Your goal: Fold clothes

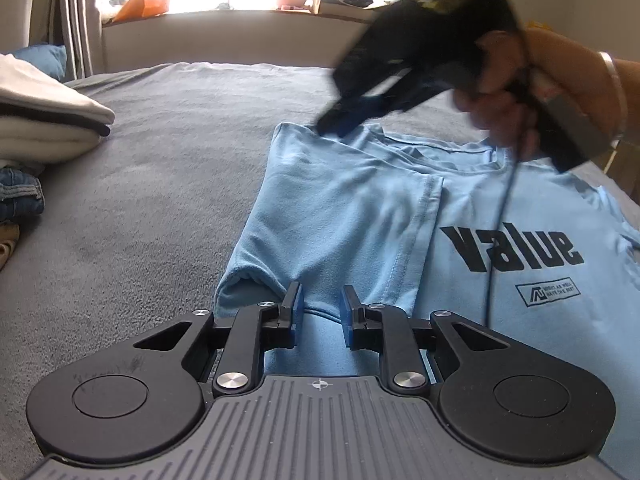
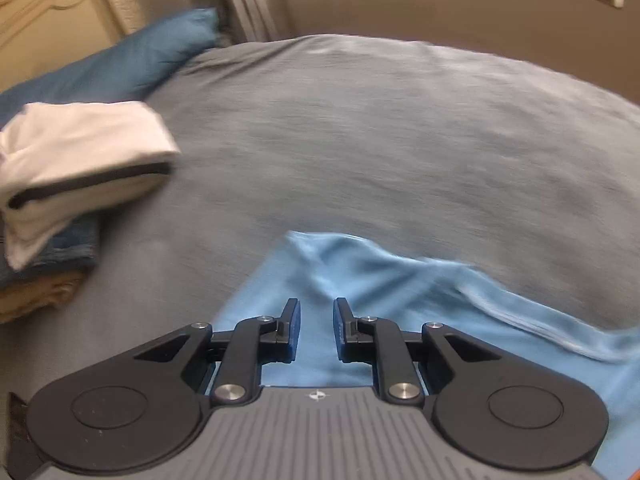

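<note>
Light-blue T-shirt (image 1: pixel 348 220) lies print-up on the grey bed (image 1: pixel 160 168), lower right of the frame, one sleeve side folded inward; the rest looks unfolded. Left gripper (image 1: pixel 321 312) hovers released over its hem; right gripper (image 2: pixel 316 330), also parted, sits at its far corner. Folded clothes (image 1: pixel 44 112) stack upper left.

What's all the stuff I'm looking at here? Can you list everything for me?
T-shirt: one, light blue with black "value" print, spread on the bed, one side folded in.
Bed cover: one, grey, under everything.
Folded clothes pile: one stack, white on top, denim and tan below, at the bed's left edge.
Pillow: one, blue, behind the pile.
Curtain: one, grey, by the window.
Window sill clutter: several items, orange and dark, too bright to identify.
Left gripper: black, blue pads, open over the shirt's hem.
Right gripper: black, open, at the shirt's shoulder.
Hand: one, holding the right gripper.
</note>
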`<state>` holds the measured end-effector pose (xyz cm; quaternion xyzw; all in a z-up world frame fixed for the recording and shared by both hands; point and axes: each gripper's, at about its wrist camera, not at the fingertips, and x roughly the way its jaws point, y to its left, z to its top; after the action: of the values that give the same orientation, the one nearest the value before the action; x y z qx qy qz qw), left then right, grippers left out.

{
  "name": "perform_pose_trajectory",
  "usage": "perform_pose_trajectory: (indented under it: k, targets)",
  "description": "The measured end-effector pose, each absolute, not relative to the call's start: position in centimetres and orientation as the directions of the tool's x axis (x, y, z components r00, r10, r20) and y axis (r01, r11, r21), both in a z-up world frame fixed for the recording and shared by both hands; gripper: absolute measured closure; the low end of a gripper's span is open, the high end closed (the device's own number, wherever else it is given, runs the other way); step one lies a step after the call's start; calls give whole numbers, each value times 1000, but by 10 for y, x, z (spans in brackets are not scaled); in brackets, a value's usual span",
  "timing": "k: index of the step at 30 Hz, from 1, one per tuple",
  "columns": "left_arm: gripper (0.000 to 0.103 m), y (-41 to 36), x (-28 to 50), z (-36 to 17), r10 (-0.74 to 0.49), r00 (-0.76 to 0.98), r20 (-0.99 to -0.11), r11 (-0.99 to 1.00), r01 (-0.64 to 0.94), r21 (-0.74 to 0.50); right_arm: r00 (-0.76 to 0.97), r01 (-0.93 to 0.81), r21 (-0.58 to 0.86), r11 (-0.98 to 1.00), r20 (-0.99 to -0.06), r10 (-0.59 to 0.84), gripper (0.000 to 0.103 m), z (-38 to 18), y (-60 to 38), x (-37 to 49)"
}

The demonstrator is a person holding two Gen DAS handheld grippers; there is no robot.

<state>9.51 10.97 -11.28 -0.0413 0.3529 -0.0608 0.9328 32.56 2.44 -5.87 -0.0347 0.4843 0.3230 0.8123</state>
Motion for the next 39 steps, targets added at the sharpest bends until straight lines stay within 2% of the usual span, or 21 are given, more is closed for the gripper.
perform_pose_trajectory:
  k: [3, 11, 17, 26, 30, 37, 39]
  targets:
    - [84, 109, 94, -113, -140, 745, -652, 990, 81, -119, 287, -503, 306, 808, -823, 490, 84, -78, 43, 339]
    - [83, 111, 96, -107, -139, 740, -658, 987, 47, -156, 396, -345, 305, 887, -810, 433, 85, -27, -60, 300]
    - [82, 100, 85, -88, -136, 769, -625, 988, 62, -138, 470, -218, 308, 926, -798, 376, 84, 11, -137, 271]
    - [81, 54, 75, -95, -166, 698, -697, 983, 173, -61, 541, -95, 316, 944, -780, 315, 84, 34, -254, 178]
    - [81, 49, 68, -77, -203, 690, -694, 975, 211, -74, 585, 61, 365, 929, -767, 263, 83, 30, -318, 139]
    - [81, 9, 98, -37, -295, 625, -723, 940, 327, -101, 613, 302, 433, 849, -770, 175, 82, -19, -394, 106]
    - [81, -11, 111, -24, -317, 618, -720, 928, 358, -102, 617, 366, 450, 815, -772, 149, 78, -33, -415, 97]
